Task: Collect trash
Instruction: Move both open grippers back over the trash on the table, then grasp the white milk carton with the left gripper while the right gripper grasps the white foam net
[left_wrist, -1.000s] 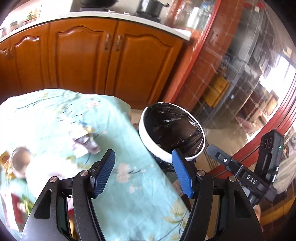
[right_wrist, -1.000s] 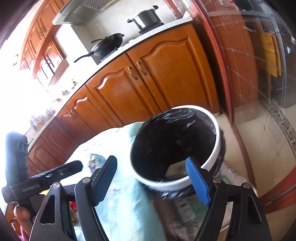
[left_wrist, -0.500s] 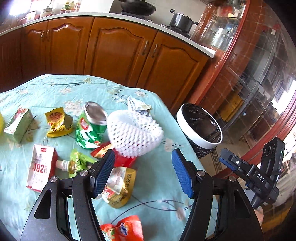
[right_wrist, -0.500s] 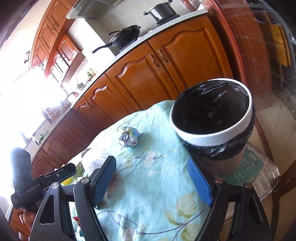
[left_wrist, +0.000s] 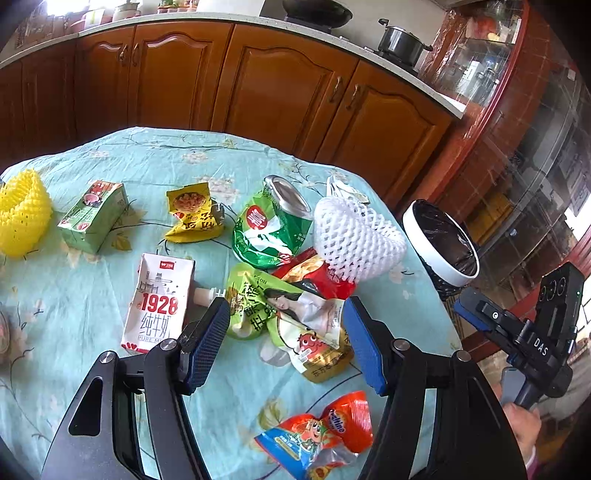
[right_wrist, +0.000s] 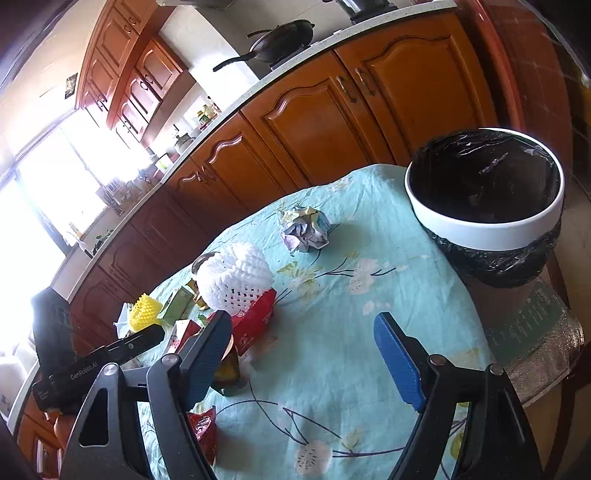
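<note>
Trash lies on a table with a light blue flowered cloth (left_wrist: 155, 162). In the left wrist view I see a white foam fruit net (left_wrist: 354, 240), a green crushed packet (left_wrist: 273, 229), a green snack pouch (left_wrist: 291, 314), a 1928 milk carton (left_wrist: 159, 302), a yellow packet (left_wrist: 192, 214), a green juice box (left_wrist: 92, 214), a yellow foam net (left_wrist: 22, 214) and an orange candy wrapper (left_wrist: 321, 432). The white bin with a black liner (right_wrist: 484, 192) stands beside the table edge. My left gripper (left_wrist: 284, 343) is open above the pouch. My right gripper (right_wrist: 306, 362) is open and empty above the cloth (right_wrist: 369, 258). A crumpled paper ball (right_wrist: 306, 229) lies near the bin.
Brown wooden kitchen cabinets (left_wrist: 280, 92) run behind the table, with a pot (left_wrist: 399, 44) and a wok (right_wrist: 284, 40) on the counter. The bin (left_wrist: 443, 243) stands on a low stand off the table's right edge. A glass cabinet (left_wrist: 535, 166) is at far right.
Both grippers have pulled back from the bin toward the table. The left view has swung from the bin to the pile of trash. Both stay open and empty.
</note>
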